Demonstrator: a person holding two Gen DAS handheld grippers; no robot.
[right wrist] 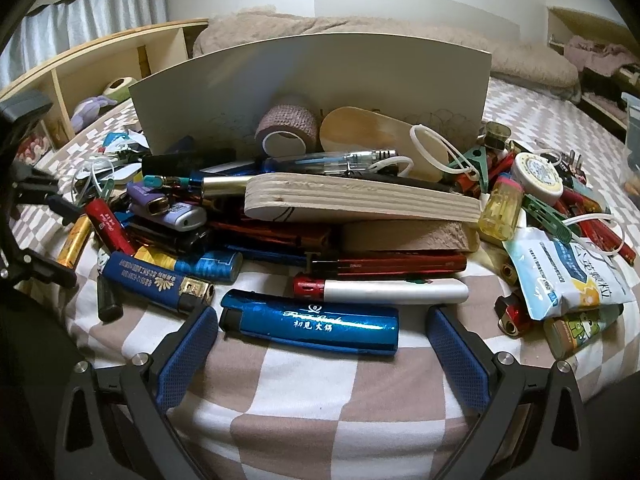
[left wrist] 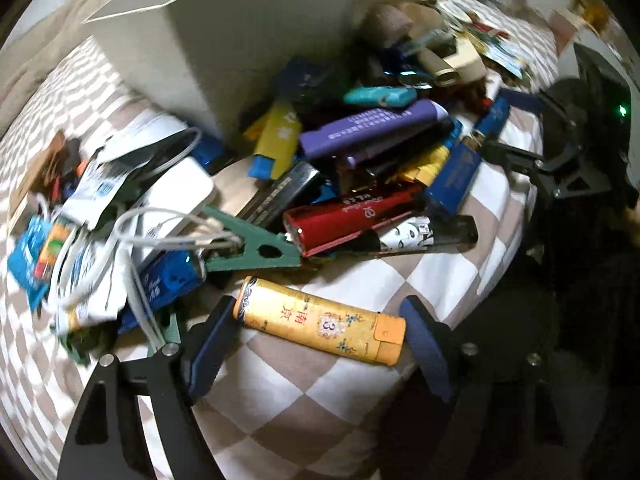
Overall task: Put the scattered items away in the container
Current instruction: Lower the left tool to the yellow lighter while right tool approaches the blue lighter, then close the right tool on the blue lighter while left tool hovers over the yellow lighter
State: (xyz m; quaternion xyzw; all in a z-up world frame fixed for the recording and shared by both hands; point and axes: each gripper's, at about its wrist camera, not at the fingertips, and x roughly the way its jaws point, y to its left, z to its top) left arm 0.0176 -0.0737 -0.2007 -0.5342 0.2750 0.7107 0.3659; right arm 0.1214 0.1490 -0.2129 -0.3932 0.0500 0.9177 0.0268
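Left wrist view: my left gripper (left wrist: 316, 332) points steeply down at the checkered bedcover (left wrist: 328, 412), and the yellow lighter (left wrist: 320, 326) lies crosswise between its blue pads (left wrist: 208, 350). The lighter's long axis runs from one pad to the other, so the jaws bracket it end to end. The left pad looks to be touching the metal end; the right pad sits just beside the cap, and I cannot tell if it presses yet. The white container (left wrist: 208, 40) stands beyond the pile, up and left of the claw.

Right wrist view: my right gripper (right wrist: 320, 344) tilts down at a shallower angle, jaws wide and holding nothing. The blue lighter (right wrist: 310, 328) lies between the pads, again crosswise, with a clear gap at the right end. The container's wall (right wrist: 312, 80) rises straight ahead behind the heap, so either hand has a short lift forward, I judge.
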